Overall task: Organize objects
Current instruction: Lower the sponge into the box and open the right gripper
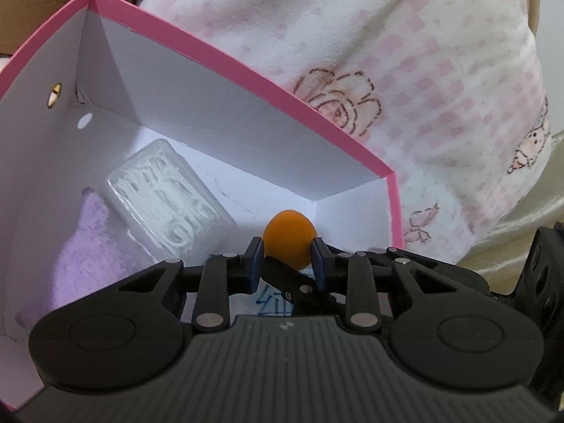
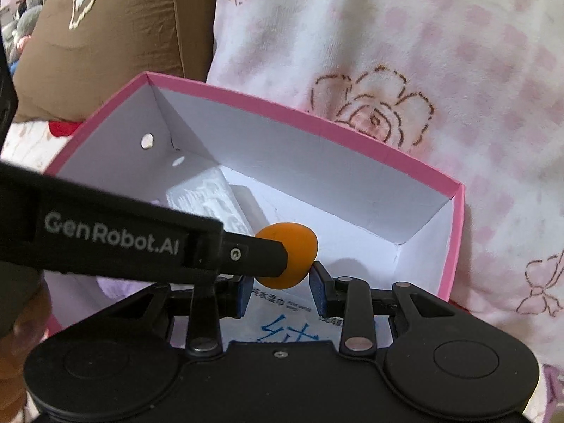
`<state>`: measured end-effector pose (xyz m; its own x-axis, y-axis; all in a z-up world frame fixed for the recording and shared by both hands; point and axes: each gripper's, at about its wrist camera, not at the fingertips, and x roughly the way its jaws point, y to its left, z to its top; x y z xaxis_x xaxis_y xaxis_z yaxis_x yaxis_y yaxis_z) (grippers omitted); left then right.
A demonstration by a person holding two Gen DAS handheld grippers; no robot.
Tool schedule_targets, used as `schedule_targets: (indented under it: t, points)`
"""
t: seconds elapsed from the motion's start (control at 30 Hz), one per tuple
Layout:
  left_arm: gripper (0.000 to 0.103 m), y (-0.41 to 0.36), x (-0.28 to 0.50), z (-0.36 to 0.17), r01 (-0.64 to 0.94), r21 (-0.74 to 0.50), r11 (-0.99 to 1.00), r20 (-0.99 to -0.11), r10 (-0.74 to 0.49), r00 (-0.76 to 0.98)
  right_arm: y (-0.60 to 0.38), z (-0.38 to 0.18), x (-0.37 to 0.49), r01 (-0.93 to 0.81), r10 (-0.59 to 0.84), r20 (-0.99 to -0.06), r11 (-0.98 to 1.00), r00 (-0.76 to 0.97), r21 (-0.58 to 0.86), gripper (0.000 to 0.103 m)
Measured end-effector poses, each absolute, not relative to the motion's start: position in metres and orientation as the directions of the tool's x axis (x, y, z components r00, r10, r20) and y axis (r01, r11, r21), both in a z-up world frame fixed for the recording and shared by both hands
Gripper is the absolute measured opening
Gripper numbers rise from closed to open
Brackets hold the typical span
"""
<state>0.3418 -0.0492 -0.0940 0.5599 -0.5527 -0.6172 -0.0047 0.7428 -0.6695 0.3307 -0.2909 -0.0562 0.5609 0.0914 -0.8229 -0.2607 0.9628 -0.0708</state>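
Box point(image 1: 218, 60), pink-rimmed, white inside. Far left corner: clear plastic case point(image 1: 162, 208) on the floor. Near edge: wet-wipe packet point(image 2: 285, 320). Left gripper point(image 1: 287, 257) nearly closed, clamping orange ball point(image 1: 289, 243) above the box's near right corner. Right gripper point(image 2: 280, 289) narrowly parted, pads beside the ball; contact unclear. Risk: the smooth round ball may squirt sideways and roll out.

1. Beyond the tongs lies a soft white blanket point(image 2: 405, 53) with faint pink checks, printed with brown-outlined roses and bows.
2. Up and to the left of the tongs sits a brown cushion point(image 2: 116, 42) with a white embroidered patch.
3. Right of the tongs, a beige satin-like cloth point(image 1: 521, 225) shows at the blanket's edge.
4. Light is even and soft, indoor, without hard shadows.
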Motion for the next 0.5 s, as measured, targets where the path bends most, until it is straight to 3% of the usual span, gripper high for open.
schedule_targets:
  t: [0.3, 0.5]
  points:
    - [0.028, -0.046, 0.343, -0.098, -0.035, -0.637, 0.77, -0.647, -0.51, 0.567, -0.282, -0.07, 0.335, -0.299, 0.075, -0.83, 0.947, 0.553, -0.114, 0.039]
    - [0.028, -0.041, 0.334, -0.089, -0.044, -0.626, 0.779, -0.661, -0.5, 0.559, -0.286, -0.077, 0.337, -0.316, 0.121, -0.85, 0.947, 0.514, -0.057, 0.041]
